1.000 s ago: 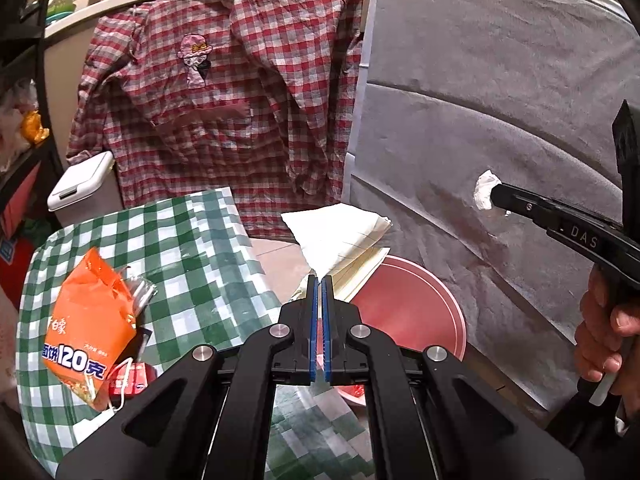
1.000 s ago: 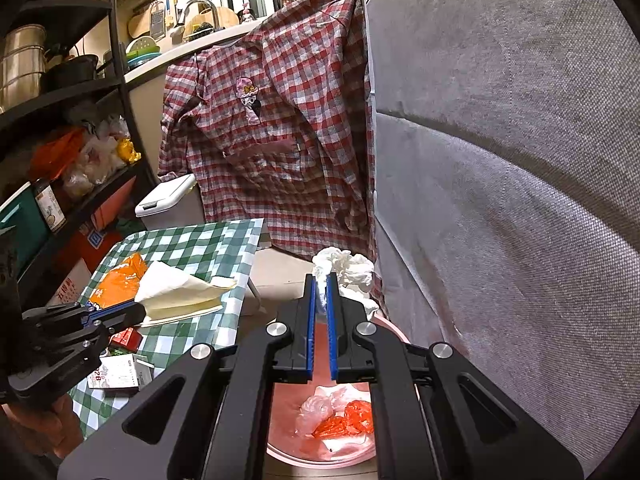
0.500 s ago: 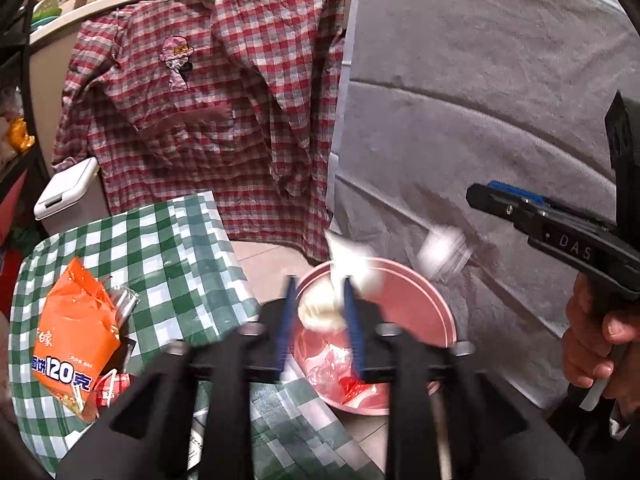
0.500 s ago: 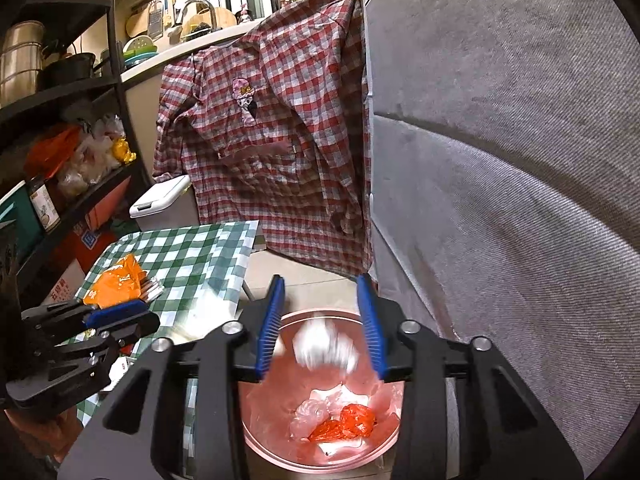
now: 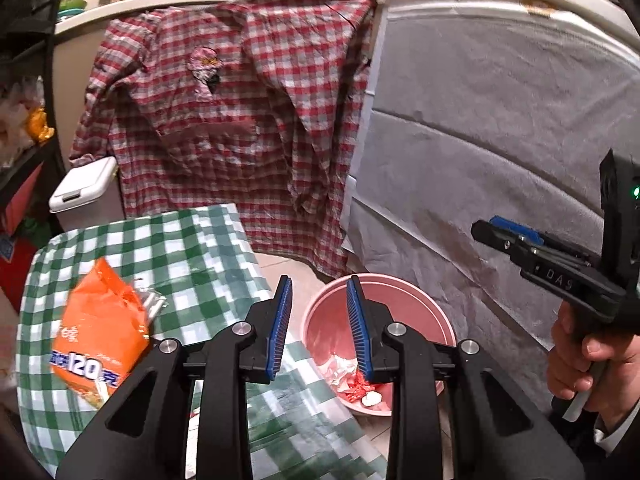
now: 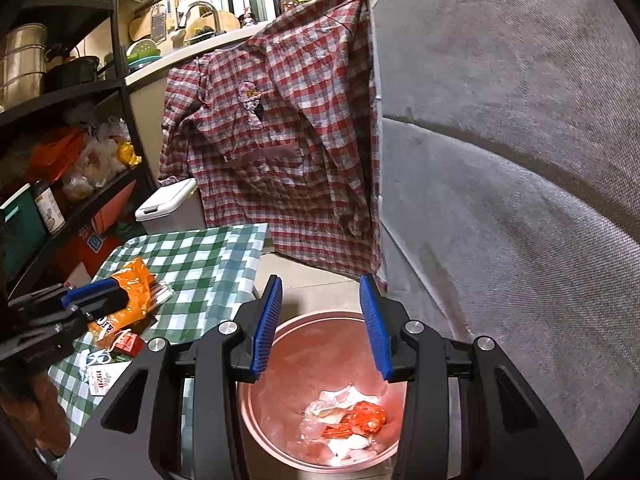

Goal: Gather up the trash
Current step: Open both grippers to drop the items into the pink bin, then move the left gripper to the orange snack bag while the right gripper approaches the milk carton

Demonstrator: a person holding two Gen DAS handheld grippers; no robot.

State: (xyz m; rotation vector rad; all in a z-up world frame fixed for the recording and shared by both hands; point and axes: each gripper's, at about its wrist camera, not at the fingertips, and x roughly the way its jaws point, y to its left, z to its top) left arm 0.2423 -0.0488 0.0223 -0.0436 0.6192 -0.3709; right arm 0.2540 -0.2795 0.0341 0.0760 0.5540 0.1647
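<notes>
A pink bin [image 5: 404, 300] stands on the floor beside the green checked table [image 5: 188, 248]; it also shows in the right wrist view [image 6: 320, 332]. White and red crumpled trash [image 6: 344, 420] lies at its bottom. My left gripper [image 5: 319, 320] is open and empty over the table's edge by the bin. My right gripper [image 6: 320, 316] is open and empty above the bin; it also shows in the left wrist view [image 5: 500, 232]. An orange snack bag [image 5: 100, 340] lies on the table, with a small red packet [image 6: 128, 344] and a white wrapper [image 6: 100, 372] near it.
A red plaid shirt [image 5: 240, 120] hangs behind the table. A grey fabric-covered wall [image 5: 500, 140] is close on the right. A white lidded bin [image 5: 80, 188] stands behind the table. A dark shelf rack [image 6: 60, 160] with jars and bags is on the left.
Both grippers opened. The left let go a folded white paper and the right a crumpled white tissue; both fell into the pink bin.
</notes>
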